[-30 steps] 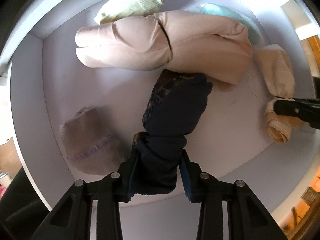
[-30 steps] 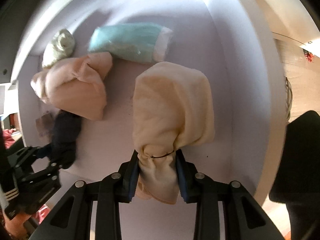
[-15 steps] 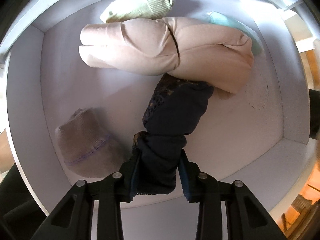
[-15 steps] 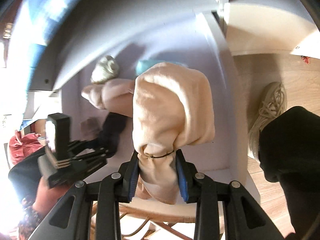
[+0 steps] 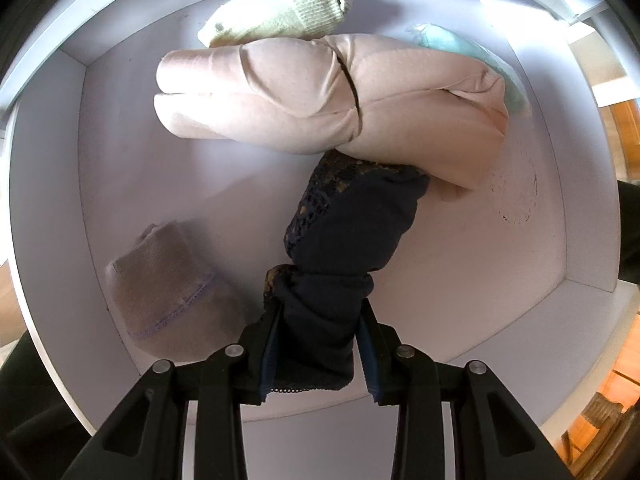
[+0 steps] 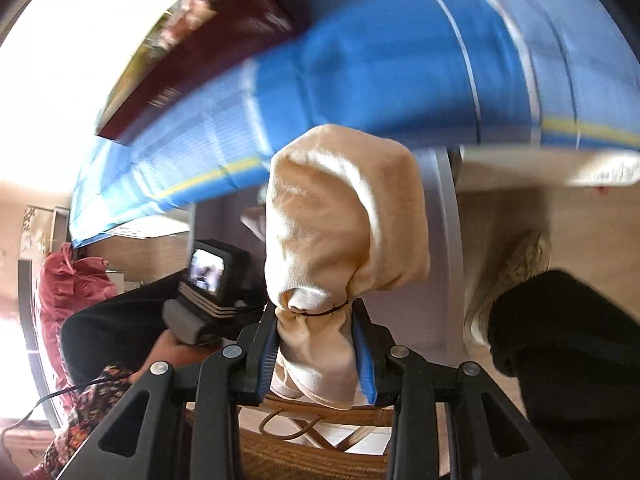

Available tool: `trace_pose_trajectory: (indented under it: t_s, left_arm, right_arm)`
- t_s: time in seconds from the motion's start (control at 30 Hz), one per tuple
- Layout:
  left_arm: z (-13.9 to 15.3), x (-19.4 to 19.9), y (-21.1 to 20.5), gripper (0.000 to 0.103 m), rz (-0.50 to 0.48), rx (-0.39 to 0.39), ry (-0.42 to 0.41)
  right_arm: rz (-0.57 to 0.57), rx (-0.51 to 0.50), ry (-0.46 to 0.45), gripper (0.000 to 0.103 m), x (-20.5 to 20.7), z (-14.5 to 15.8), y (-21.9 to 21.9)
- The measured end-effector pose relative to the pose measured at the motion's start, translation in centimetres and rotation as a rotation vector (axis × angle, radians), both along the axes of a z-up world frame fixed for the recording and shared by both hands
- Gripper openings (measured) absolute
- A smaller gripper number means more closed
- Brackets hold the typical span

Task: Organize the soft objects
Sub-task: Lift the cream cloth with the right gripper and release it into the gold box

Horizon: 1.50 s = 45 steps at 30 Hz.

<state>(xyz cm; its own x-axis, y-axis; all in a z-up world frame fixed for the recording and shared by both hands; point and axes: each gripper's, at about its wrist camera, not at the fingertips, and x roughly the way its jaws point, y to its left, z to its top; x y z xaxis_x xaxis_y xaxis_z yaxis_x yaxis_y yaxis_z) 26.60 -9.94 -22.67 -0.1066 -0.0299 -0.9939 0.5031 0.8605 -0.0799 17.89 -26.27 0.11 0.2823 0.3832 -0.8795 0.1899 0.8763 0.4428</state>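
Left claw (image 5: 316,354) grips dark sock bundle (image 5: 344,236) by its cuff over white bin (image 5: 448,264); right claw (image 6: 316,354) clamps cream bundle (image 6: 344,216) w/ band, above bin. Both look light, squashy; cuffs hold best.

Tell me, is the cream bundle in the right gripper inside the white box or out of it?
Out: the right gripper holds the cream bundle above the floor.

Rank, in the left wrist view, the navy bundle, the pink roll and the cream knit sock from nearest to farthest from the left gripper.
1. Navy bundle: clamped in the left gripper, bottom centre.
2. Pink roll: lying across the drawer's middle, touching the navy bundle's far end.
3. Cream knit sock: behind the pink roll, by the back wall.
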Motion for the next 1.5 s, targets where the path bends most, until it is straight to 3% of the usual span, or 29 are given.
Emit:
trace_pose_trajectory:
  t_s: [0.33,0.6,0.8,0.97,1.3,1.5]
  left_arm:
    - [-0.4,0.0,-0.2,0.035,0.016,-0.005,0.004]
    - [-0.8,0.1,0.0,0.035,0.026,-0.012,0.008]
    - [-0.7,0.1,0.0,0.035,0.031,-0.017,0.013]
    - [-0.7,0.0,-0.2,0.035,0.035,-0.019,0.019]
    - [-0.9,0.2,-0.5,0.035,0.041,-0.028,0.027]
    - [-1.0,0.1,-0.6,0.036,0.039,-0.028,0.029]
  right_arm:
    - [0.035,-0.102,-0.133,0.033,5.3,9.1,0.0]
    - [0.039,-0.224,-0.164,0.033,12.8,12.4,1.2]
    - [0.042,-0.297,-0.124,0.033,17.6,11.3,2.2]
    - [0.037,-0.323,-0.041,0.033,20.3,8.6,2.3]
    - [0.058,-0.443,0.044,0.034,22.3,5.1,2.5]
    - [0.097,-0.527,0.06,0.041,22.1,4.4,3.0]
